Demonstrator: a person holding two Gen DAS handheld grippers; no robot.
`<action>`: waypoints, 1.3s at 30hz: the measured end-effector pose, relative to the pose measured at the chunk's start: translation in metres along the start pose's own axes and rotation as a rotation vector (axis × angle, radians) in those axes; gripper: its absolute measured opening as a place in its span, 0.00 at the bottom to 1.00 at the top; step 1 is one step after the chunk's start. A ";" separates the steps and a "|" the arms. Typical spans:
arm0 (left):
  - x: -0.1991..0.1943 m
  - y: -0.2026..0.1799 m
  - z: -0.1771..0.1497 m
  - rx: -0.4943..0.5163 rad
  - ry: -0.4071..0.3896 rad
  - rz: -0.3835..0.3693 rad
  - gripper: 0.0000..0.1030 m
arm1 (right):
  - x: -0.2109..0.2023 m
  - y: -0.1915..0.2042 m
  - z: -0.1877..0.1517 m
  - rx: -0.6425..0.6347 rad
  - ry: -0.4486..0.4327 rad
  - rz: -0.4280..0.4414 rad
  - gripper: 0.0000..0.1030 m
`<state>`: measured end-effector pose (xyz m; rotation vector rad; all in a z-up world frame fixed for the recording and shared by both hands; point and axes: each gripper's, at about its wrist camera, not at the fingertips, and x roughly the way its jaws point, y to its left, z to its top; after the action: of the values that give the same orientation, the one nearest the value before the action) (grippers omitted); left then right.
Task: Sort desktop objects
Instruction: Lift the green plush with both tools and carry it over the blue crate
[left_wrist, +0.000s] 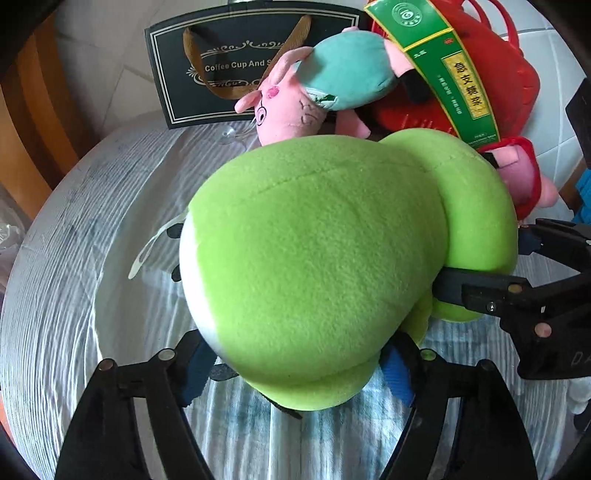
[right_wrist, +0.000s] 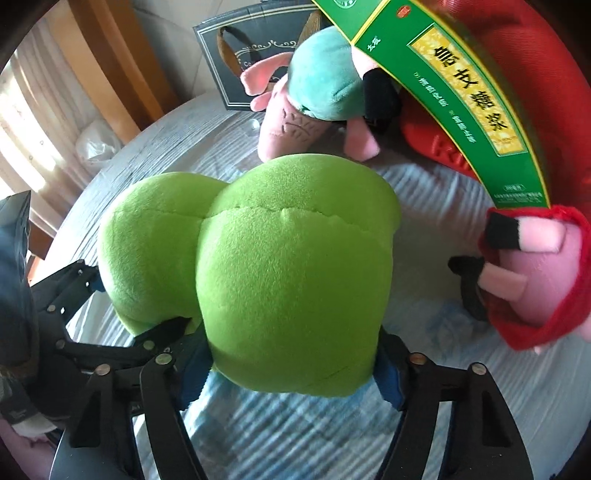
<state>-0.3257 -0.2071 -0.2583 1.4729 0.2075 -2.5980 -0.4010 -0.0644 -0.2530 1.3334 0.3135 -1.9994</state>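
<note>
Big lime-green plush toy (left_wrist: 325, 258), two rounded lobes joined at a stitched seam, white patch at one end, raised over the striped tabletop (left_wrist: 74, 258). Behind it, pink pig plush in teal dress (left_wrist: 314, 92) lying on its side; pink pig plush in red (right_wrist: 535, 280) beside a green carton (right_wrist: 472, 99) and red basket (left_wrist: 513, 77).
</note>
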 end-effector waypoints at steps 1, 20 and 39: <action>-0.004 -0.002 -0.002 0.007 -0.006 0.002 0.74 | -0.006 0.001 -0.004 0.004 -0.006 0.005 0.70; -0.148 -0.054 -0.015 0.152 -0.222 -0.044 0.74 | -0.150 0.023 -0.050 -0.002 -0.201 -0.014 0.69; -0.330 -0.228 -0.004 0.456 -0.559 -0.283 0.74 | -0.403 -0.020 -0.163 0.184 -0.550 -0.299 0.69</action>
<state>-0.2001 0.0370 0.0339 0.7792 -0.2801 -3.3232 -0.2091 0.2083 0.0268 0.8177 0.0718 -2.6015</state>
